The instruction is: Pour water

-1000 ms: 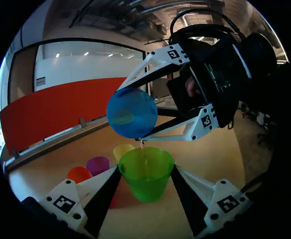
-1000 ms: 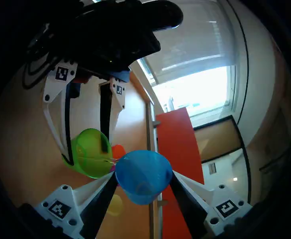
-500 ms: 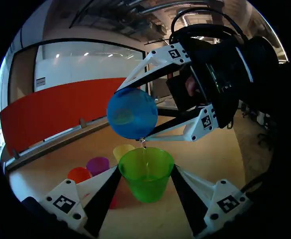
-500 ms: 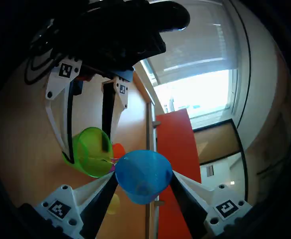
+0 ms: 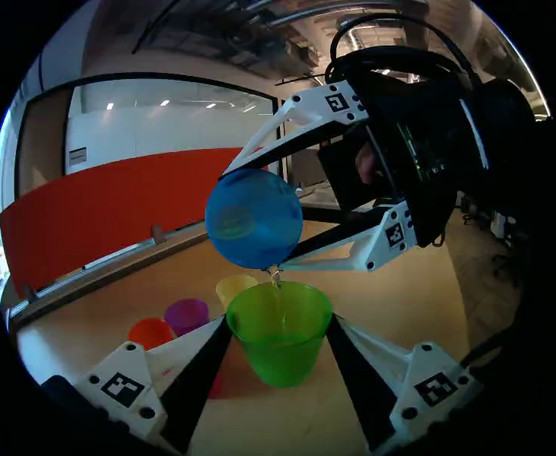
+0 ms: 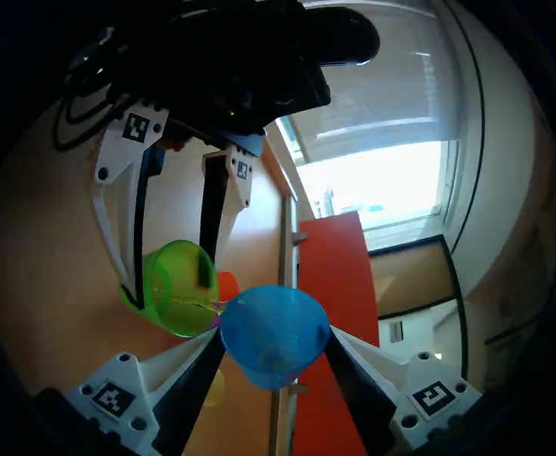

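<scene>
- The left hand-held gripper is clenched on the green cup, one finger on each flank, and holds it upright above the bench.
- The right hand-held gripper grasps the blue cup between both fingers. The cup is tipped far over, so the left gripper view looks at its base.
- In the left gripper view the blue cup hangs at 12 o'clock of the green cup, with its lowered lip just above the green rim.
- A thin stream of water falls from that lip into the green cup.
- Compared with a second ago, the blue cup has rolled slightly further over, and the green cup has barely shifted.
- The water line in the green cup looks a shade higher, though the tinted wall makes this hard to judge.
- My reading is that the pour is in its last part and the blue cup is close to drained, so the extra tilt coaxes out the remainder.
- A yellow cup, a purple cup and an orange cup stand on the bench at 9 to 11 o'clock of the green cup.
</scene>
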A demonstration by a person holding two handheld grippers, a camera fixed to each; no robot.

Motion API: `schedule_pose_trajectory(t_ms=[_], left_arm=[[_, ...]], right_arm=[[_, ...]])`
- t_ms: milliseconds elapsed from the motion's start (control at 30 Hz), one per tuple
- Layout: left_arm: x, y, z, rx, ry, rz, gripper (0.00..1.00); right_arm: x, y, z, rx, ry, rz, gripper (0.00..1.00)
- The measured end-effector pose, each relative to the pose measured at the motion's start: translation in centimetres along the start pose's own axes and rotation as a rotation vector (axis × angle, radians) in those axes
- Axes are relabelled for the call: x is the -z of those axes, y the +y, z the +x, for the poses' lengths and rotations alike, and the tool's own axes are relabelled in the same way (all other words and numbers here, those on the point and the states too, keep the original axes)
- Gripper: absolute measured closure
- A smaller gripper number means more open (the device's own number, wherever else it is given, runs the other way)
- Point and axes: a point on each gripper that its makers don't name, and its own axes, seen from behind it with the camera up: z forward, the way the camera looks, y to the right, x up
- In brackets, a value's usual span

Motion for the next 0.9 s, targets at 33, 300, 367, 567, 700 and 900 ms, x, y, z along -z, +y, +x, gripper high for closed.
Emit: schedule_pose_trajectory(t_ms=[33,300,367,567,700,900], left_arm=[[-0.01,-0.02,-0.01,0.0,0.0,0.001,0.13],[-0.1,-0.2,0.02,0.002,0.001,0.005,0.13],[-0.1,-0.21,0.01,0.003,0.002,0.005,0.12],[-0.17,-0.28,0.04,0.004,0.004,0.007,0.12],[-0.25,-0.27,0.07,0.009,0.006,0.005,0.13],[-0.32,-0.19,0.11,0.011,0.008,0.004,0.12]], right_arm=[[0.0,0.02,0.0,0.001,0.0,-0.001,0.09],[0.07,0.33,-0.03,0.015,0.0,-0.008,0.09],[0.11,0.42,-0.03,0.02,-0.001,-0.011,0.09],[0.21,0.61,-0.01,0.042,-0.004,-0.017,0.09],[0.24,0.73,0.02,0.046,-0.003,-0.021,0.09],[0.16,0.8,-0.17,0.063,-0.009,-0.022,0.09]])
